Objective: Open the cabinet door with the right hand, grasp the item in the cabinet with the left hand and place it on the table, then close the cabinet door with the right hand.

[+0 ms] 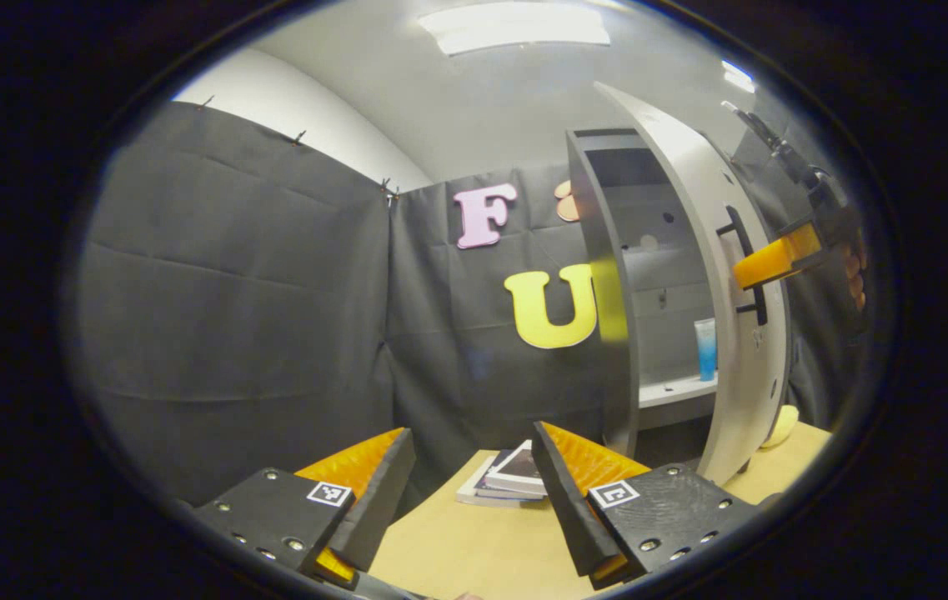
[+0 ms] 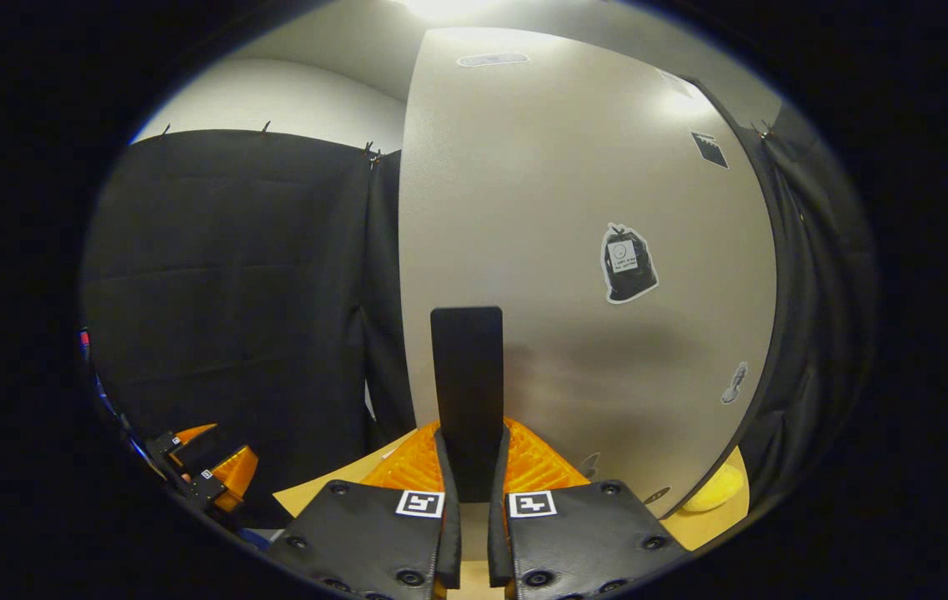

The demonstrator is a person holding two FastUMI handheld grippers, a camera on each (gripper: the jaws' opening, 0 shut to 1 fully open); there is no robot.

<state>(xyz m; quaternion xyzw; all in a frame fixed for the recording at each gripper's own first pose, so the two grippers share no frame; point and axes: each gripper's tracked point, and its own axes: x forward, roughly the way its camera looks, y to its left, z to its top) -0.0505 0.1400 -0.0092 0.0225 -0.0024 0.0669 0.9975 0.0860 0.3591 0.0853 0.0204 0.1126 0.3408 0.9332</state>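
Right gripper point(image 2: 468, 492) clamps the grey door's black bar handle point(image 2: 466, 392); left gripper point(image 1: 467, 492), fingers apart, could clip that door point(image 1: 703, 250) reaching ahead for the blue tube point(image 1: 705, 348).

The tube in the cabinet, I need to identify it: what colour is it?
Blue, paler toward the top; the tube shows best in the left gripper view.

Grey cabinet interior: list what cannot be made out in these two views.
- Blue tube on the shelf: right side hidden by the open grey cabinet door, left gripper view.
- Yellow object on the table: mostly behind the door, both views.
- Cabinet interior: the door blocks it, right gripper view.
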